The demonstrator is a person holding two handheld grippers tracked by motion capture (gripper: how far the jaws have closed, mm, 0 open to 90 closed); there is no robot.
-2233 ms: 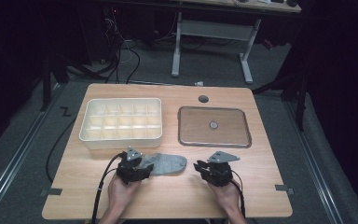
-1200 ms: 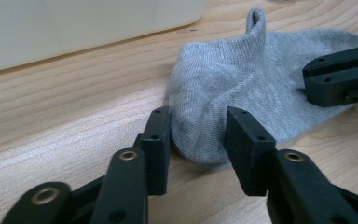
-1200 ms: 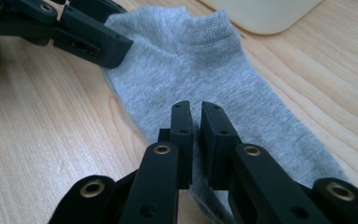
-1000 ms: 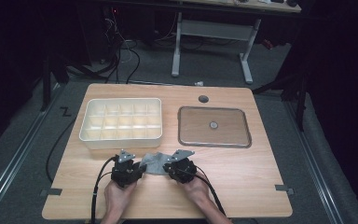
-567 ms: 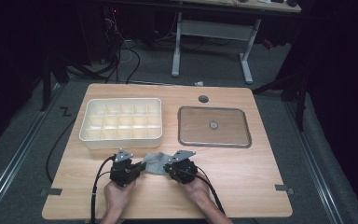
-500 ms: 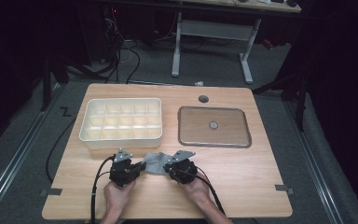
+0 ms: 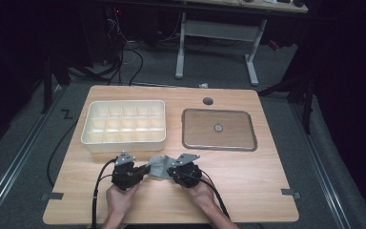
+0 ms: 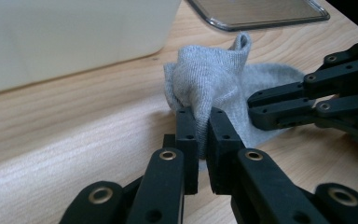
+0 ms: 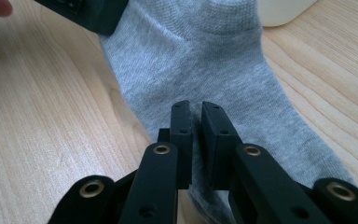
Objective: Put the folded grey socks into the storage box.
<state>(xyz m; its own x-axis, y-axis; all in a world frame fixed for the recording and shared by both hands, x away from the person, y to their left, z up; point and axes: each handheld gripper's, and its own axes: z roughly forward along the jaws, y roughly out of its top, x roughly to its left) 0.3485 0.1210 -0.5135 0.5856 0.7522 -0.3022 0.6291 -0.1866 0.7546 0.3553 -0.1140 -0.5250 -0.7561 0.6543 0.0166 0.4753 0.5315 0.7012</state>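
Grey sock (image 8: 214,79) bunched and pinched between left gripper (image 8: 203,116) jaws just closed, right gripper (image 9: 195,112) jaws pinching its other end.

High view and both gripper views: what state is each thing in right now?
Grey sock: bunched up on the table, pinched at both ends.
Left hand-held gripper: shut on the sock.
Right hand-held gripper: shut on the sock.
Compartment box: empty, no lid.
Clear tray: lying flat, nothing on it.

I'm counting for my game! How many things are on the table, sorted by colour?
Grey: 1, the sock
White: 1, the divided box
Clear: 1, the tray
Black: 2, the left tool and right tool
Total: 5
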